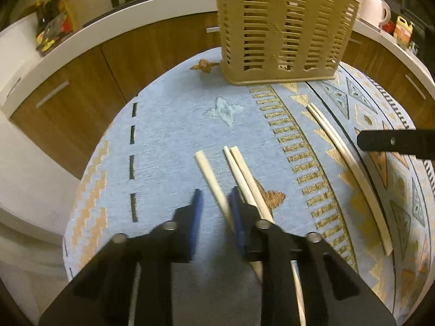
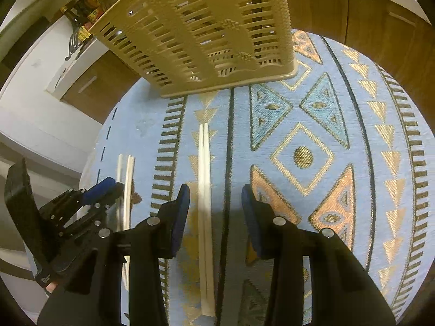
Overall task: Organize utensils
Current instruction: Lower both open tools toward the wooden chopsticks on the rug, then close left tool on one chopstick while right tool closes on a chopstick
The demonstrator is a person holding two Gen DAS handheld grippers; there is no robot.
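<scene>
Pale chopstick (image 1: 214,182) blurs between the open left claw (image 1: 216,203).

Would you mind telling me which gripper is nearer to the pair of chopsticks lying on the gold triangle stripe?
Right. The right gripper is open, straddling that pair; the left gripper is off beside it, over three other chopsticks.

Far centre blocked by tall slatted basket (image 1: 282,27) standing on the patterned cloth (image 1: 168,125). Bare cloth between basket and near chopsticks, open for passing. Three loose chopsticks (image 1: 239,174) lie near, right at left gripper (image 1: 214,203) tips. Chopstick pair (image 2: 204,179) lies between right gripper (image 2: 216,212) fingers. Right side of cloth (image 2: 339,135) bare.
</scene>
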